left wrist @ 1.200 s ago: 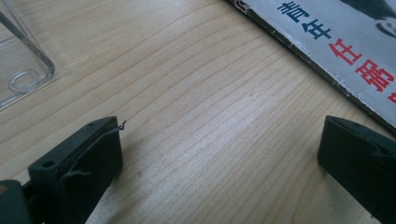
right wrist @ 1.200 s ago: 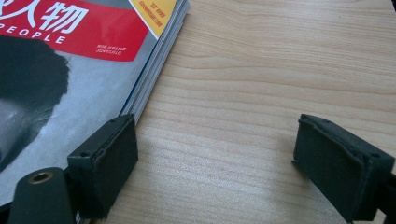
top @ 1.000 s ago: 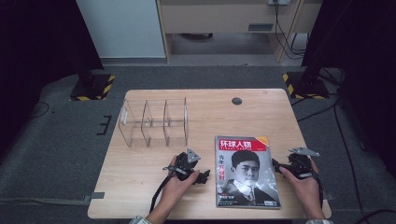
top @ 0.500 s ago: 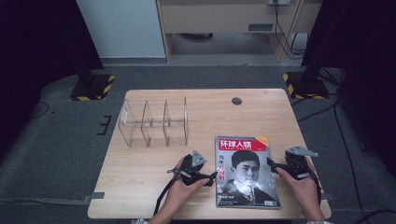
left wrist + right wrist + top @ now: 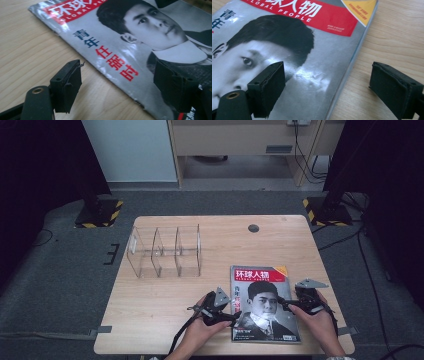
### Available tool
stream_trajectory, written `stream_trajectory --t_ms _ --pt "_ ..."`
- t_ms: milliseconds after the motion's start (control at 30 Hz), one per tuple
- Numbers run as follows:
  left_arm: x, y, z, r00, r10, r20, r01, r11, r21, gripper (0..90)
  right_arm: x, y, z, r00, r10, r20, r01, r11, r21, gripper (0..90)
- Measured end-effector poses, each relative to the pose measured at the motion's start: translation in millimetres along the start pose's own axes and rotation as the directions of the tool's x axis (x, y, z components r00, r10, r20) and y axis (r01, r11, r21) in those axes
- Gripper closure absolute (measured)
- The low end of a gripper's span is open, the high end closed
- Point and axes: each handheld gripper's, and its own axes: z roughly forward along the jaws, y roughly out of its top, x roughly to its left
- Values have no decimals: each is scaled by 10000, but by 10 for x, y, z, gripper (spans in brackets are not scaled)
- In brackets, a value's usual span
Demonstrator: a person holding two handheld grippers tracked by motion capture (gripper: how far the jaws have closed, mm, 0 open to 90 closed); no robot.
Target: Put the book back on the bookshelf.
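Two grippers flank one magazine (image 5: 264,304), which lies flat near the table's (image 5: 165,305) front right corner, its cover facing up; the left gripper (image 5: 227,312) sits at the magazine's left edge, jaws spread wide with one over bare wood and the other over the cover, holding nothing; the right gripper (image 5: 289,304) straddles the right edge the same way, wide open and empty. A clear plastic organizer (image 5: 165,251) stands well apart toward the back left. Trouble from here, as I judge it: the glossy cover is thin and flush to the wood, so a jaw may skate over it, or catch only the top sheet and crease it; uneven pulls from both sides could tear pages.
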Motion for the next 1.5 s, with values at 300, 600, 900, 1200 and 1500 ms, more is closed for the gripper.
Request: stream_trajectory --t_ms 300,600,900,1200,1500 --pt "-38 -11 34 9988 100 479 -99 9999 -12 232 60 -4 26 9993 -255 -267 257 9996 75 134" --pt "-119 -27 99 9971 517 563 -538 9979 370 209 90 -2 37 9983 -408 -406 409 9992 37 136" --pt "-132 2 68 9970 429 650 -431 9991 13 221 97 1 36 9985 -391 -394 394 9992 64 138" --pt "-179 -14 107 9944 812 675 -827 9964 191 209 106 7 45 9985 -415 -368 416 9991 19 132" --pt "-213 -16 119 9937 1013 482 -1027 9943 276 203 124 35 7 9984 -355 -446 348 9993 -157 142"
